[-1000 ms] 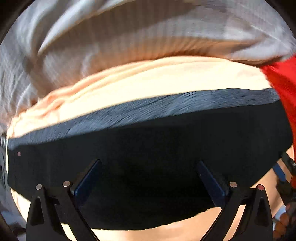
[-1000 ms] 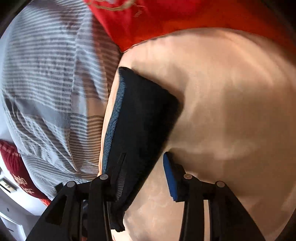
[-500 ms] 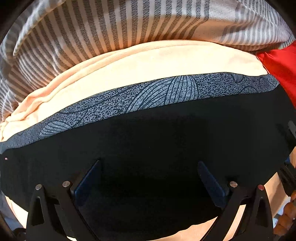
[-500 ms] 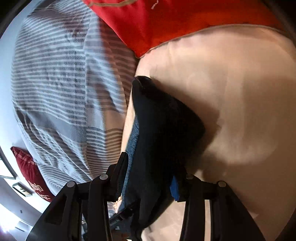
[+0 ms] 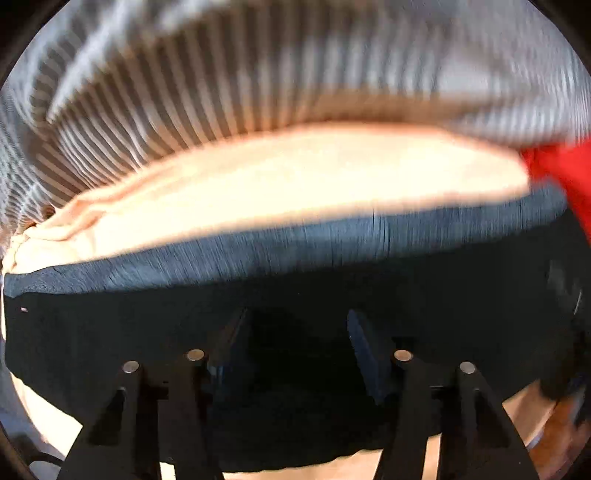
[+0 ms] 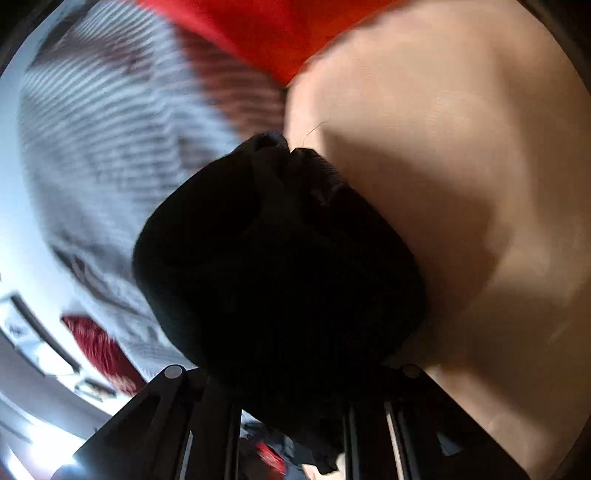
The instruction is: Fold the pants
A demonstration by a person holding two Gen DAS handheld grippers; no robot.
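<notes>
The black pants [image 5: 295, 295] with a grey patterned band along their far edge lie across a peach sheet [image 5: 295, 184]. My left gripper [image 5: 295, 332] is low over the black cloth, its jaws partly closed with dark fabric between them. In the right wrist view a bunched end of the pants [image 6: 280, 258] is lifted and fills the space between the fingers of my right gripper [image 6: 291, 369], which is shut on it. The right fingertips are hidden by the cloth.
A grey striped blanket [image 5: 258, 74] lies beyond the peach sheet; it also shows in the right wrist view [image 6: 110, 147]. A red cloth [image 5: 561, 173] sits at the right, and in the right wrist view [image 6: 266, 33] at the top. Peach sheet [image 6: 461, 147] spreads to the right.
My left jaws have narrowed over the black cloth. My right gripper has closed on the pants' end and lifted it, bunching the fabric in front of the camera.
</notes>
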